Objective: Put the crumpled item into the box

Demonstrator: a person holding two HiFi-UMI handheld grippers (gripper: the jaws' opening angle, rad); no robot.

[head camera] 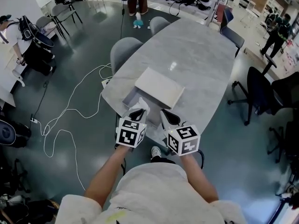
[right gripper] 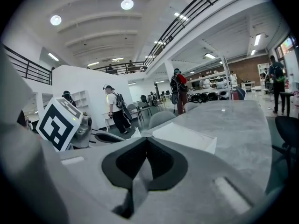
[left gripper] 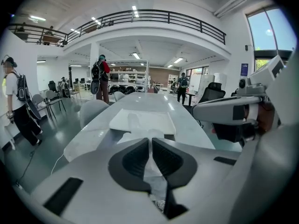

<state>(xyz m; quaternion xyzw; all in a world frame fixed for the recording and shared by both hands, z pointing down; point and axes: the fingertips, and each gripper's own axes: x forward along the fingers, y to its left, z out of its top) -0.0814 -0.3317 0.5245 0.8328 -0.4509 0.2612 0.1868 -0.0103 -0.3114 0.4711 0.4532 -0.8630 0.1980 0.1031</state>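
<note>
A white box (head camera: 160,87) lies at the near end of the grey marble table (head camera: 196,55), its flat lid up and an open part toward me. My left gripper (head camera: 138,110) hovers at the box's near edge. It is shut on a white crumpled item (left gripper: 153,171), which shows squeezed between the dark pads (left gripper: 133,160), with the box (left gripper: 142,121) just ahead. My right gripper (head camera: 164,115) is beside it, to the right, jaws shut with nothing between them (right gripper: 146,141). From there the box (right gripper: 187,136) lies ahead to the right.
Grey chairs (head camera: 125,48) stand along the table's left side and black office chairs (head camera: 261,90) stand to the right. A white cable (head camera: 70,111) snakes over the floor at left. People stand far off. The table's near edge is right under the grippers.
</note>
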